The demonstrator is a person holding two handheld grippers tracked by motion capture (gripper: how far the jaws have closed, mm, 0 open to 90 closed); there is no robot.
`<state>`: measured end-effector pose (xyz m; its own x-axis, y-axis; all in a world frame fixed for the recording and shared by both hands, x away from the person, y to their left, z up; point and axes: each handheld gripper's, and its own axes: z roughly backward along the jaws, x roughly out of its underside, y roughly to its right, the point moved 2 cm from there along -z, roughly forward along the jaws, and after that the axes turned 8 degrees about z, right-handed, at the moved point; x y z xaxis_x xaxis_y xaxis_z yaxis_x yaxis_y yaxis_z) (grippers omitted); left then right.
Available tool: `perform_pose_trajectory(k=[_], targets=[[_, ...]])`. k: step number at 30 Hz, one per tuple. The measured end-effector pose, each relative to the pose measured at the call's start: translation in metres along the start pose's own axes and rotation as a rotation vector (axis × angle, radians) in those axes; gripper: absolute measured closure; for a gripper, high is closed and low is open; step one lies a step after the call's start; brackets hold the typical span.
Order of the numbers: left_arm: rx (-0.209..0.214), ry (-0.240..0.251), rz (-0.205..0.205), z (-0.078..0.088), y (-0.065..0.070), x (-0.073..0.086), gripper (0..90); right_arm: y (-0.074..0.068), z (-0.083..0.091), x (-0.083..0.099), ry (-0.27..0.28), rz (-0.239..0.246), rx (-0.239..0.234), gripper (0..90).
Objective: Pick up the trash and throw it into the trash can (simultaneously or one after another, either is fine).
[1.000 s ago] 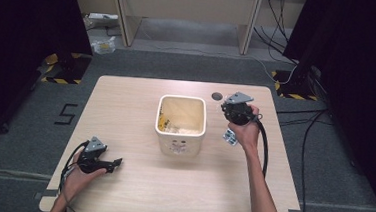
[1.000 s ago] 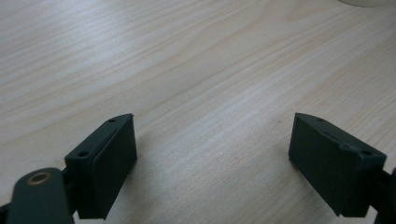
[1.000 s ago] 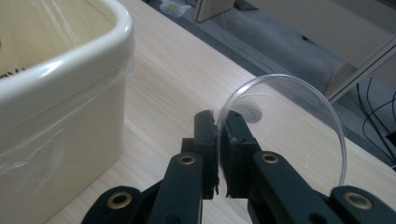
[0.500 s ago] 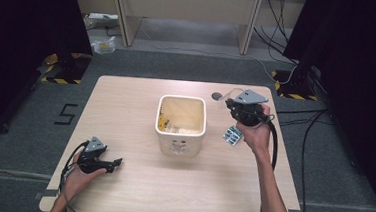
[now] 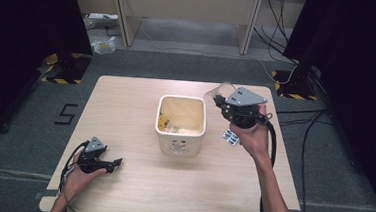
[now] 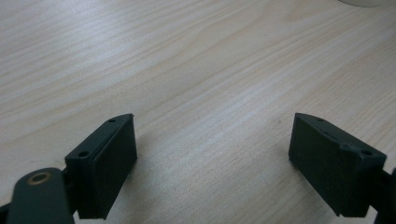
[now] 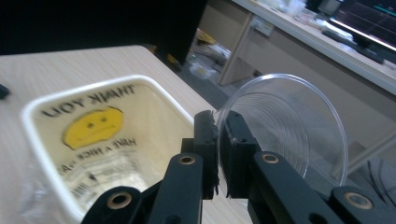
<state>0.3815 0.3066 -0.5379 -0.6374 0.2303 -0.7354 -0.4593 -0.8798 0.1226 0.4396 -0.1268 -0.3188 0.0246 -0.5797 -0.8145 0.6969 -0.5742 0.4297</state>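
My right gripper [image 5: 221, 102] hovers above the table just right of the white bin [image 5: 182, 101], shut on the rim of a clear plastic cup [image 5: 216, 93]. In the right gripper view the jaws [image 7: 218, 123] pinch the cup [image 7: 289, 121] by its thin wall, mouth turned sideways. Beside it is the bin [image 7: 32, 121], lined with a bag printed with a yellow face and "THANK YOU". My left gripper [image 5: 116, 162] rests on the table at the near left, open. Between its jaws [image 6: 212, 140] there is only bare wood.
A small blue-and-white blister pack [image 5: 231, 136] lies on the wooden table [image 5: 179, 195] under the right hand. Cables trail off the table's right edge to the floor. Dark curtains stand at both sides, with desk legs beyond the far edge.
The right hand has risen and shifted a little toward the bin, lifting the clear cup off the table. The left hand and its gripper have stayed put.
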Motion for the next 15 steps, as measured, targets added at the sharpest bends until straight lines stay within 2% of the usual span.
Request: perform_pose_trajectory(k=[8, 10, 15], targets=[[0.0, 0.0, 0.0, 0.0, 0.0, 0.0, 14.1, -0.026, -0.008, -0.015, 0.023, 0.027, -0.112, 85.6], [-0.001, 0.0, 0.0, 0.0, 0.0, 0.0, 14.1, -0.034, -0.015, -0.016, 0.009, 0.04, -0.148, 85.5], [0.0, 0.0, 0.0, 0.0, 0.0, 0.0, 14.0, -0.044, -0.031, -0.015, -0.013, 0.04, -0.193, 85.5]])
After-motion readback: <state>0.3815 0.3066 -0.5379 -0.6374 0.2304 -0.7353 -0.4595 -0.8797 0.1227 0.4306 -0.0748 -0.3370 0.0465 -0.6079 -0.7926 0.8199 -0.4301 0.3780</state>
